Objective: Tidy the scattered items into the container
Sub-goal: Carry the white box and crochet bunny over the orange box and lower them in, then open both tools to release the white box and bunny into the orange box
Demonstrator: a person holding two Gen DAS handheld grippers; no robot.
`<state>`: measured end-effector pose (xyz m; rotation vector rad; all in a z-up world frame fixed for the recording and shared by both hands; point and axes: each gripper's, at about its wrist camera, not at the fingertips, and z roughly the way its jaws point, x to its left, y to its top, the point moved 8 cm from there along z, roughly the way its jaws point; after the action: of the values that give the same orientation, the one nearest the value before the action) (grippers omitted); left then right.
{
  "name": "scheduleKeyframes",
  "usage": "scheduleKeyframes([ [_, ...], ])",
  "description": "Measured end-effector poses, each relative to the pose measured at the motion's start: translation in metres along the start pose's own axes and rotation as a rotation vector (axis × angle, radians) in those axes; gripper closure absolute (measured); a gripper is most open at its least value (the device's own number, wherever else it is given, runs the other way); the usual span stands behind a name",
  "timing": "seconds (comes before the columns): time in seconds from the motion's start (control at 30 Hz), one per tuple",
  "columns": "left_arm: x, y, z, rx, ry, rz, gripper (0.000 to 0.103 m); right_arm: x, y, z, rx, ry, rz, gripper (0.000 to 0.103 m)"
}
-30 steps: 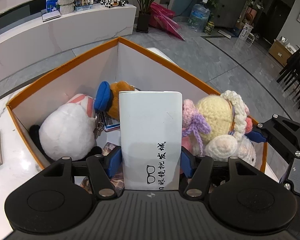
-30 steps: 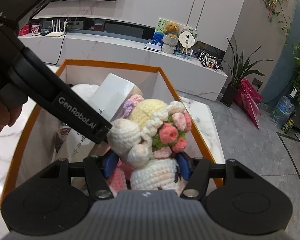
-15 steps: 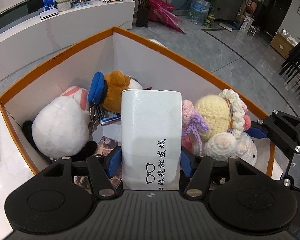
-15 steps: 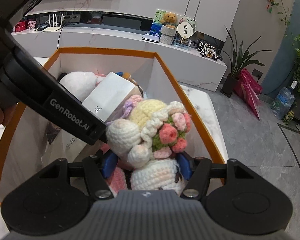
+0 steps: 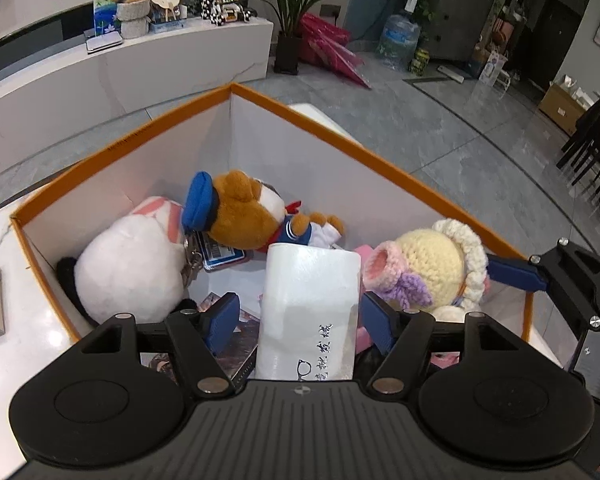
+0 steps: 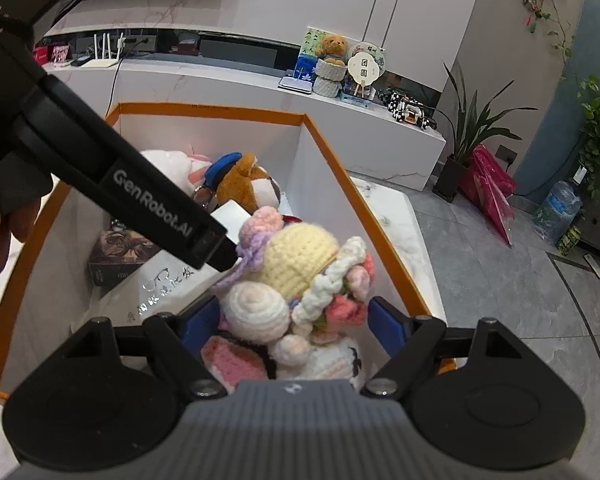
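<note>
Both items are being let go inside the orange-rimmed box (image 5: 320, 120), which stands on a white marble desk (image 5: 4, 240). The left claw (image 5: 300, 318) has just been opening and is released around the white case (image 5: 308, 300), gaps showing at both pads. The right claw (image 6: 296, 322) has likewise been opening; the crochet doll (image 6: 296, 264) appears freed, though contact low down cannot be ruled out. Beyond lie a counter (image 6: 260, 88) and grey tiled floor (image 5: 460, 140).
</note>
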<state>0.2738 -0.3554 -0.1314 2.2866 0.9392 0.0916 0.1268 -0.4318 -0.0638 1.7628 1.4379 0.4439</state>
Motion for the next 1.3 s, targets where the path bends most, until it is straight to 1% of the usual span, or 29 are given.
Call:
scheduleKeyframes([
  [0.23,0.012,0.011,-0.042,-0.113,-0.033,-0.049,0.022,-0.005,0.01,-0.018,-0.052,0.016,0.063,0.018],
  [0.33,0.022,0.009,-0.065,-0.153,-0.021,-0.056,0.019,-0.006,0.015,-0.026,-0.07,0.025,0.089,0.016],
  [0.43,0.032,0.0,-0.09,-0.174,-0.005,-0.054,0.019,-0.007,0.02,-0.034,-0.095,0.037,0.121,0.016],
  [0.5,0.038,-0.011,-0.11,-0.189,0.006,-0.042,0.019,-0.008,0.023,-0.041,-0.113,0.052,0.138,0.016],
  [0.6,0.043,-0.035,-0.142,-0.212,0.033,0.006,0.019,-0.008,0.027,-0.058,-0.154,0.074,0.147,0.015],
  [0.73,0.044,-0.082,-0.183,-0.177,0.09,0.084,0.018,-0.007,0.033,-0.086,-0.215,0.106,0.135,0.015],
  [0.8,0.049,-0.105,-0.204,-0.165,0.125,0.064,0.017,-0.004,0.034,-0.099,-0.234,0.112,0.107,0.014],
  [0.87,0.051,-0.127,-0.221,-0.153,0.133,0.022,0.017,0.0,0.035,-0.109,-0.241,0.116,0.086,0.012],
  [1.0,0.05,-0.159,-0.25,-0.111,0.177,-0.04,0.017,0.01,0.037,-0.123,-0.214,0.159,0.119,0.012],
  [1.07,0.05,-0.167,-0.264,-0.115,0.18,-0.074,0.016,0.016,0.041,-0.131,-0.211,0.143,0.12,0.011],
  [1.13,0.049,-0.172,-0.274,-0.143,0.176,-0.07,0.015,0.024,0.048,-0.138,-0.24,0.141,0.118,0.009],
  [1.23,0.049,-0.173,-0.28,-0.197,0.168,-0.017,0.015,0.041,0.06,-0.139,-0.288,0.173,0.124,0.009],
  [1.3,0.054,-0.177,-0.279,-0.222,0.179,-0.022,0.015,0.057,0.063,-0.139,-0.332,0.218,0.115,0.009],
])
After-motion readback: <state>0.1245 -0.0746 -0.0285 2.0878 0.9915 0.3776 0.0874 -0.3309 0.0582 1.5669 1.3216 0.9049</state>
